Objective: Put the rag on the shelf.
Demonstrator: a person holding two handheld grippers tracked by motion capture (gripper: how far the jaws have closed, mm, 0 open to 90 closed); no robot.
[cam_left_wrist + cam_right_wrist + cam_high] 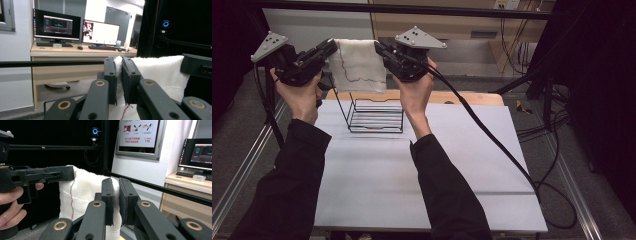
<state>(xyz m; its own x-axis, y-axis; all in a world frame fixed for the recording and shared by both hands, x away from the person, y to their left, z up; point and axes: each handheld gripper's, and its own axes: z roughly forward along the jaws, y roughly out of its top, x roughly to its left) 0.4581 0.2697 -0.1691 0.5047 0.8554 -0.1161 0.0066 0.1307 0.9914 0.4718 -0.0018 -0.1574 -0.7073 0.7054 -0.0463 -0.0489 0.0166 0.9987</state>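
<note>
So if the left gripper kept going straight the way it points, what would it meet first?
Probably the right gripper. The left gripper, shut on the white cloth's top corner, points along the cloth's upper edge toward the right gripper, which is clamped on the other corner. Depth is hard to judge.

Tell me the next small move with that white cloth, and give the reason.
Probably lower the cloth toward the wire rack and drape it over the top edge. The left claw and right claw each pinch an upper corner, so it hangs spread flat in the air, above and slightly behind the rack on the table.
</note>
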